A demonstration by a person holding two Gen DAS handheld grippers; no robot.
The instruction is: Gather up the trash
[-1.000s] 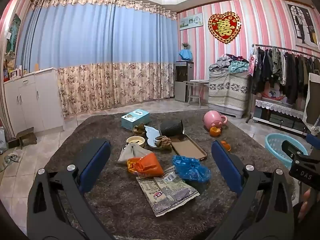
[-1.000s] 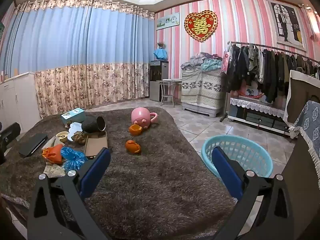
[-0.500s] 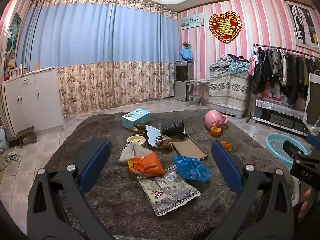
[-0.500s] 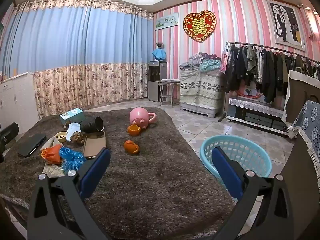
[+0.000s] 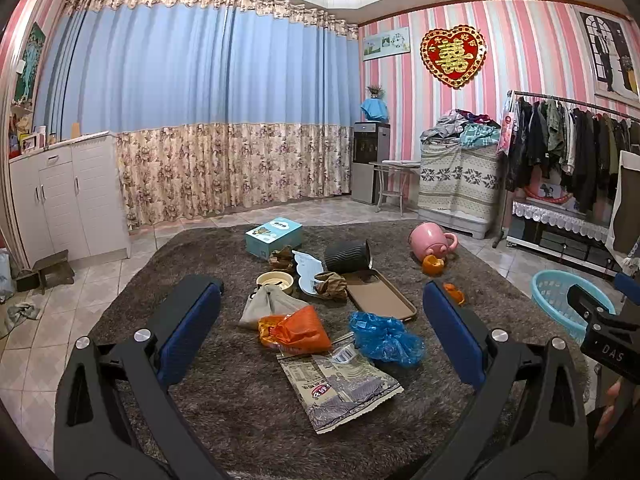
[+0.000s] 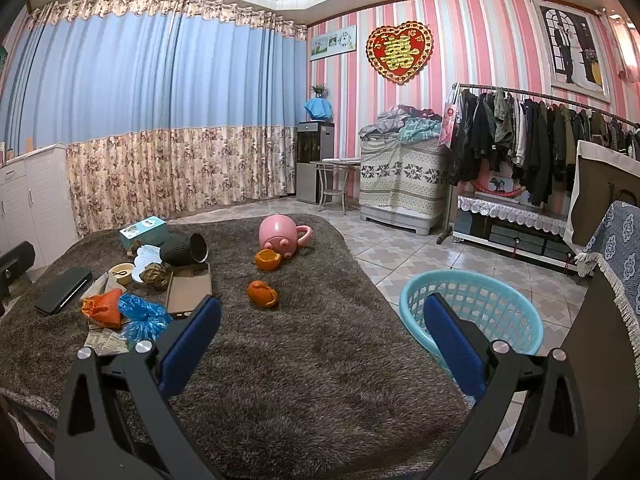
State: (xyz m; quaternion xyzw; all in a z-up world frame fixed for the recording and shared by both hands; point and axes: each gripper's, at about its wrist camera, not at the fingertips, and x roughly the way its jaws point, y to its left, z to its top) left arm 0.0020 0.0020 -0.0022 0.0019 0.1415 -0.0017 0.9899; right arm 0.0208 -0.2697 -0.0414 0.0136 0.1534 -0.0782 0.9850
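Trash lies on a brown shaggy tabletop (image 5: 248, 400): an orange bag (image 5: 298, 330), a crumpled blue bag (image 5: 384, 336), a printed snack wrapper (image 5: 340, 386), a grey pouch (image 5: 268, 306), a brown crumpled wad (image 5: 330, 284) and orange peels (image 6: 262, 294). My left gripper (image 5: 320, 320) is open and empty, above the near edge, facing the pile. My right gripper (image 6: 320, 332) is open and empty, over the table's right part. A light blue basket (image 6: 472, 308) stands on the floor to the right.
A pink pig-shaped mug (image 6: 282, 234), a black ribbed cup on its side (image 5: 346, 256), a brown tray (image 5: 380, 294), a small bowl (image 5: 276, 280), a teal box (image 5: 274, 236) and a dark phone (image 6: 62, 290) also lie on the table. A clothes rack (image 6: 532, 148) stands at the right.
Both views have shifted only slightly; the right view has drifted a little so the basket sits nearer the middle. Nothing on the table has moved. Both grippers stay open.
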